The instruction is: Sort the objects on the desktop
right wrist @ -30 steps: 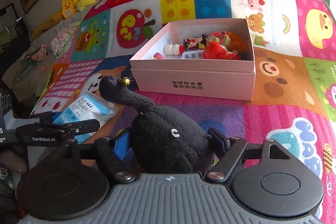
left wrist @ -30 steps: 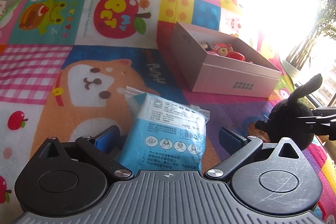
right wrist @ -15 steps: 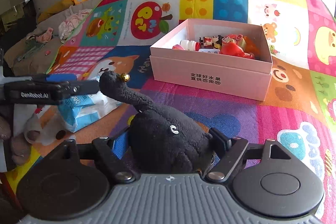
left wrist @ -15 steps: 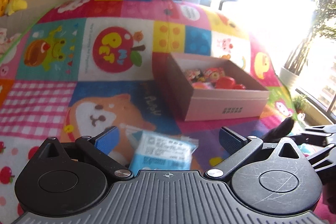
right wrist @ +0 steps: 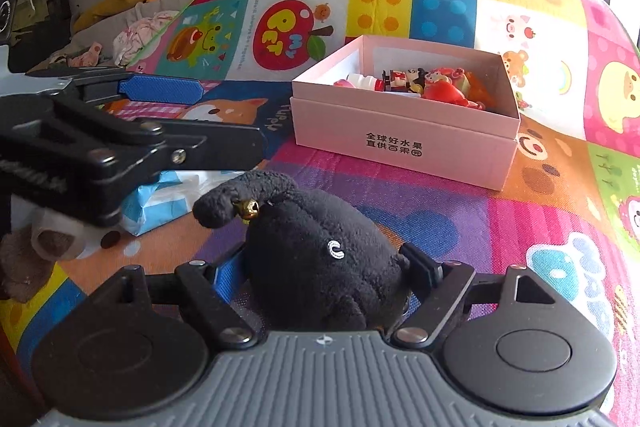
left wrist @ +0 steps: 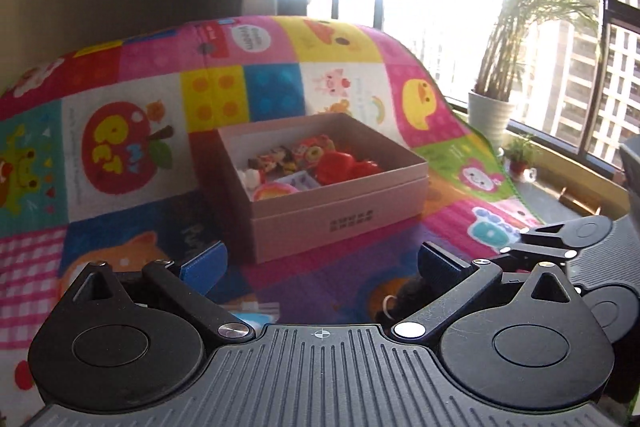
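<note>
Black plush, blue packet and pink box on the play mat

The black plush toy (right wrist: 320, 259) sits upright, tail curled over a gold bell. The light-blue tissue packet (right wrist: 160, 203) lies flat just left. The open pink box (right wrist: 404, 143) behind holds small toys.

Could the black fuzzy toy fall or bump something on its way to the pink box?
Maybe. The right tool grips only the low back part of the black plush toy, so the soft body could slip out. Its long floppy tail with the gold bell sticks out and might catch the wall of the pink box. The left tool hangs close beside the toy, so the two tools could bump.
</note>
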### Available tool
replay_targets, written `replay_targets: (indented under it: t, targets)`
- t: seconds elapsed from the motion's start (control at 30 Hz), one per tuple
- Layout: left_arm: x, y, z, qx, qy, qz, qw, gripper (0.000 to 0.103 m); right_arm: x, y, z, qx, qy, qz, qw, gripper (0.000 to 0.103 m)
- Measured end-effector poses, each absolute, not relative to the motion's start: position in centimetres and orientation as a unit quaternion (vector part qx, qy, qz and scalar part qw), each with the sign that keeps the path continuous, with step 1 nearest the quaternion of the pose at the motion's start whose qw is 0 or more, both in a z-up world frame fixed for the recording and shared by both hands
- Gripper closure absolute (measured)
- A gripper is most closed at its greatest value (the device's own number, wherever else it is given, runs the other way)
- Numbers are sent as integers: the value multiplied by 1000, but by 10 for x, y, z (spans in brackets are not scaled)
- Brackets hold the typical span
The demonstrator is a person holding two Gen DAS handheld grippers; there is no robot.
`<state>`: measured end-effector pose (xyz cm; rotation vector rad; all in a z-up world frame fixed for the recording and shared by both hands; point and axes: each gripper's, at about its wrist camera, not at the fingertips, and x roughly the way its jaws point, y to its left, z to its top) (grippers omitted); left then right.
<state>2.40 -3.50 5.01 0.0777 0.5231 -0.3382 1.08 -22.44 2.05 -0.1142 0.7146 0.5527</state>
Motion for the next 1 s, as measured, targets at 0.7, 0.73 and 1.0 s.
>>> replay_targets:
  t: [0.7, 0.73, 1.0]
  targets:
    - [29, -42, 39, 23, 298, -276, 913, 0, 9, -222, 20, -66, 341, 267, 899, 21]
    - [33, -41, 39, 20, 301, -259, 918, 0, 9, -223, 21, -65, 340, 268, 899, 21]
    - [48, -12, 40, -25, 307, -163, 937, 0, 10, -225, 20, -59, 343, 269, 898, 24]
